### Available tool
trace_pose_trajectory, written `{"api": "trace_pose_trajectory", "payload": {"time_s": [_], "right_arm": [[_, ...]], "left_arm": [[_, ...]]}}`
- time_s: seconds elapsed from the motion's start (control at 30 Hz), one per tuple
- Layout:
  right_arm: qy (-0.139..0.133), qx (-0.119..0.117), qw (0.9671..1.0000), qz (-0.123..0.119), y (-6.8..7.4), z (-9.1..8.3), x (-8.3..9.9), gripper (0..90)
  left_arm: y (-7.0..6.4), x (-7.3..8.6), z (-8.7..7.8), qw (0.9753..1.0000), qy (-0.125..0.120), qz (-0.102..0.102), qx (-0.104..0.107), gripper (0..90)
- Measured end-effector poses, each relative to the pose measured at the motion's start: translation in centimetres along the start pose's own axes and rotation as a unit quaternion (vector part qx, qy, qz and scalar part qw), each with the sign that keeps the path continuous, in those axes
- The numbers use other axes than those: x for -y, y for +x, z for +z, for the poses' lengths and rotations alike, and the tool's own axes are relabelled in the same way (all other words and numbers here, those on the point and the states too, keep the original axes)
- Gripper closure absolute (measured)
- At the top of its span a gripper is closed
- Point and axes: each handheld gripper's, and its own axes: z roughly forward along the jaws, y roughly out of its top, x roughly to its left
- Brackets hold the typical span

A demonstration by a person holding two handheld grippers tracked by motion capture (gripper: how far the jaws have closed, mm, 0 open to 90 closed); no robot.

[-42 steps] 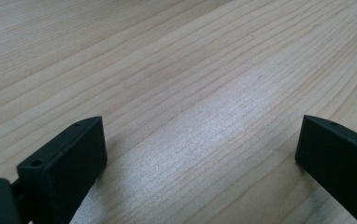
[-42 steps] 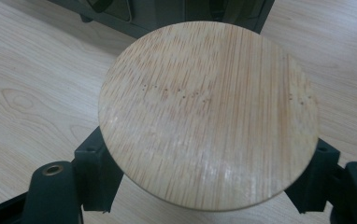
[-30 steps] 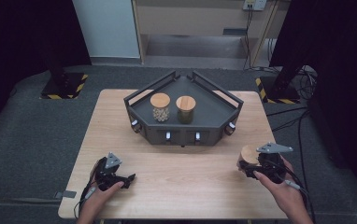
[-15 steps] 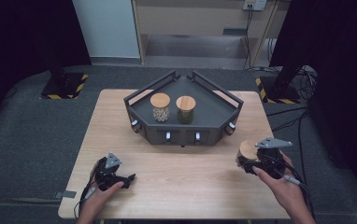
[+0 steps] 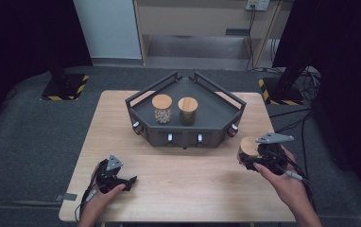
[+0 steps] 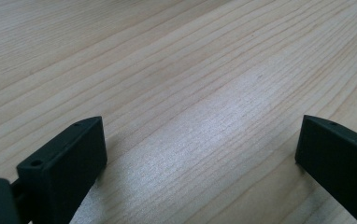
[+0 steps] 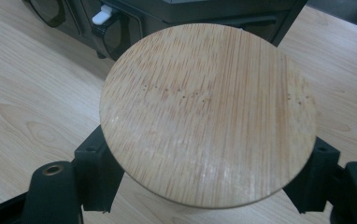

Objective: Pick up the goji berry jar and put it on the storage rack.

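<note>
Right gripper point(image 5: 250, 160): near right of table point(image 5: 188, 189); jaws closed around a wooden-lidded jar point(image 5: 248, 147), one jaw at either side under the lid.
Jar: just near-right of the dark tray point(image 5: 216, 118).
Left gripper point(image 5: 126, 182): near left, low over bare wood; jaws wide apart, holding nothing.
Tray: two lidded jars point(image 5: 162, 108) side by side, centre.

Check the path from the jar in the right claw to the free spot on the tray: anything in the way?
Nothing on the table lies between. The right claw holds the jar just off the tray's front right corner. Only the raised rail around the tray has to be cleared; the two jars on it stand left of the bare right part.
</note>
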Motion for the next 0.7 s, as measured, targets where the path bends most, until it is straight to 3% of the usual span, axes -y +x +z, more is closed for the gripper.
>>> {"api": "trace_pose_trajectory", "payload": {"time_s": [0.7], "right_arm": [[-0.003,-0.006,0.9999,-0.010,-0.2,-0.2,-3.0,26.3]], "left_arm": [[0.0,0.0,0.0,1.0000,0.000,0.000,0.000,0.7]]}}
